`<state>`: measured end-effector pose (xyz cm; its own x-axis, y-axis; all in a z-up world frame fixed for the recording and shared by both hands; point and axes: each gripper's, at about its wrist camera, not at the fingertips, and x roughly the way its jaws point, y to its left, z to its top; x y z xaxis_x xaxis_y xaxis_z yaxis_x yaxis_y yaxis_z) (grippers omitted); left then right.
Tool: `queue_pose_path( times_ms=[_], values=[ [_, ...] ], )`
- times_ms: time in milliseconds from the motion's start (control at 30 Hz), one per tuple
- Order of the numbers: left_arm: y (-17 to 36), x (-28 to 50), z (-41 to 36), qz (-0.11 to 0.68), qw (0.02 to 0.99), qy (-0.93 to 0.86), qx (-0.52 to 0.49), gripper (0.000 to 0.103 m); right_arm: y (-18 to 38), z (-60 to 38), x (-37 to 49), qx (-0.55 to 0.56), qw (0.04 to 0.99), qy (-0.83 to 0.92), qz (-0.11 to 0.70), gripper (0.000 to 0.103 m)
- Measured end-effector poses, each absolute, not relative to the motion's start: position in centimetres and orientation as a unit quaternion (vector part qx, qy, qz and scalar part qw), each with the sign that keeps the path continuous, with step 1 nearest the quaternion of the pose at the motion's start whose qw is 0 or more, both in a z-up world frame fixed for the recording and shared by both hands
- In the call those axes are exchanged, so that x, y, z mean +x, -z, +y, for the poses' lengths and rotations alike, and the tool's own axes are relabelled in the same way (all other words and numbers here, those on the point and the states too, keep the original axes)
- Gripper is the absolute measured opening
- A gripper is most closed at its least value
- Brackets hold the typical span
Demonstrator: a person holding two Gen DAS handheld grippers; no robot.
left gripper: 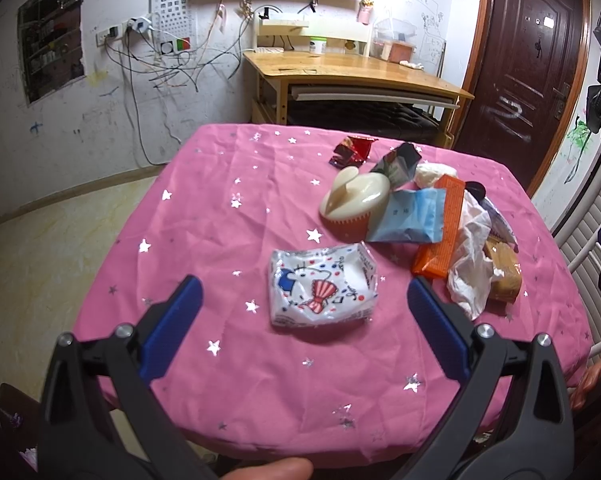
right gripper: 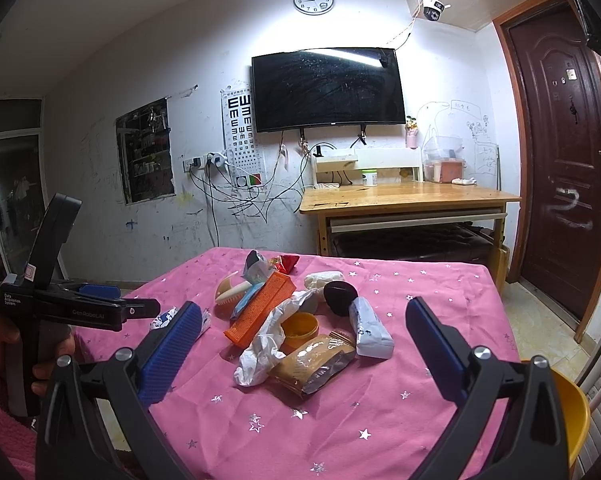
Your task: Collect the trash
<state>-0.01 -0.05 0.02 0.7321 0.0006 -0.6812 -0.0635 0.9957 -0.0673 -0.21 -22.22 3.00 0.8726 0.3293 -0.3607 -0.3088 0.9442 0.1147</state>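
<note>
A table with a pink starred cloth (left gripper: 220, 240) holds a heap of trash. In the left wrist view my left gripper (left gripper: 304, 304) is open, its blue pads either side of a white printed wrapper (left gripper: 320, 286) just ahead. Beyond lie a cream brush (left gripper: 354, 200), a blue packet (left gripper: 410, 216), an orange box (left gripper: 440, 232) and a white plastic bag (left gripper: 470, 256). In the right wrist view my right gripper (right gripper: 304, 336) is open above the cloth (right gripper: 380, 420), facing a brown packet (right gripper: 312, 364), a white bag (right gripper: 260, 344), an orange box (right gripper: 260, 308) and a pale blue packet (right gripper: 370, 330). The left gripper (right gripper: 100, 308) shows at left.
A wooden desk (right gripper: 408, 200) stands behind the table under a wall TV (right gripper: 328, 88). A dark door (right gripper: 560, 160) is at right. A yellow chair (right gripper: 572, 412) sits at the table's right edge. Cables hang on the wall (left gripper: 160, 64).
</note>
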Motion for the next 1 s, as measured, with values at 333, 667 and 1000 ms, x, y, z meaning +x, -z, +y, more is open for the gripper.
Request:
queue_pose_path(
  times_ms=[333, 667, 1000],
  values=[
    [0.0, 0.0, -0.1, 0.366, 0.929, -0.017, -0.043, 0.098, -2.8, -22.1, -0.1, 0.027, 0.967, -0.166, 0.192, 0.096],
    [0.0, 0.0, -0.1, 0.367, 0.929, -0.017, -0.043, 0.098, -2.5, -22.1, 0.0, 0.028, 0.966, -0.166, 0.195, 0.096],
    [3.0, 2.5, 0.1, 0.404, 0.914, -0.008, -0.039, 0.098, -1.4, -21.7, 2.5, 0.070, 0.943, -0.209, 0.249, 0.096]
  ],
)
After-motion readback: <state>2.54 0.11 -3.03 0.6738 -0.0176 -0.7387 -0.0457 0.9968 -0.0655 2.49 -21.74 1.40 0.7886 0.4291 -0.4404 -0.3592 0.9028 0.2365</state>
